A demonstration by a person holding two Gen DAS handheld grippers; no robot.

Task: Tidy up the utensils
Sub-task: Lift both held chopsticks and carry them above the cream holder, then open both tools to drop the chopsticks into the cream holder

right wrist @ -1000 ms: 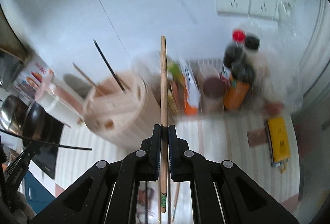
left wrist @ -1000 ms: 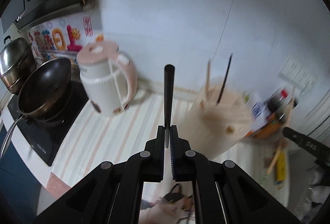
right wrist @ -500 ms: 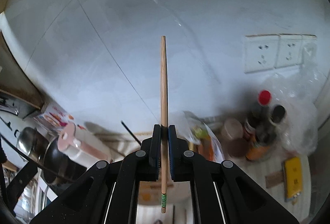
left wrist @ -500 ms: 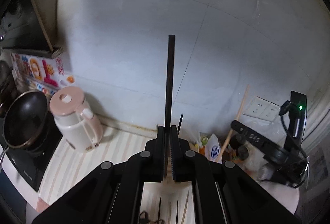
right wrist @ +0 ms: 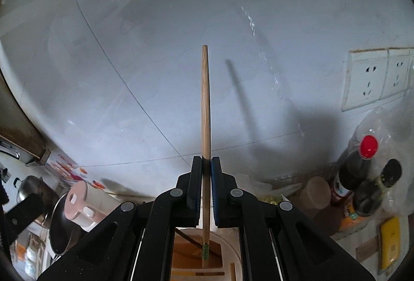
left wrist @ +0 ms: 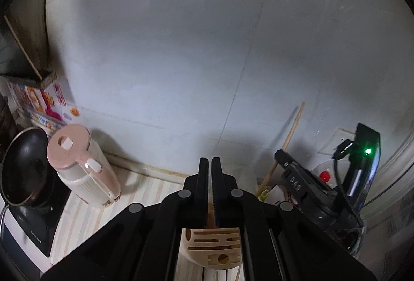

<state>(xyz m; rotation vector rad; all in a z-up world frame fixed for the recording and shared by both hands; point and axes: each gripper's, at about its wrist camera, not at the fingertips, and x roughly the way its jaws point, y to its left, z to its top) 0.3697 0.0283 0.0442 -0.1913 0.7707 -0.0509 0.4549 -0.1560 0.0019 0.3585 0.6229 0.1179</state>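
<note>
My right gripper (right wrist: 206, 164) is shut on a wooden chopstick (right wrist: 205, 105), held upright with its lower end over the open compartment of the beige utensil holder (right wrist: 227, 237). A dark chopstick (right wrist: 196, 242) lies inside that compartment. My left gripper (left wrist: 209, 167) has its jaws nearly together with nothing between them, above the slotted top of the utensil holder (left wrist: 214, 247). The right gripper and its wooden chopstick (left wrist: 288, 138) also show at the right of the left wrist view.
A pink kettle (left wrist: 82, 164) and a black pan (left wrist: 23, 167) on a cooktop stand at the left. Sauce bottles (right wrist: 359, 172), a plastic bag and a yellow packet (right wrist: 390, 242) sit at the right by wall sockets (right wrist: 372, 76). A tiled wall is close ahead.
The dark chopstick has left my left gripper, which is now empty above the holder. My right gripper has lowered the wooden chopstick's end over the holder's compartment.
</note>
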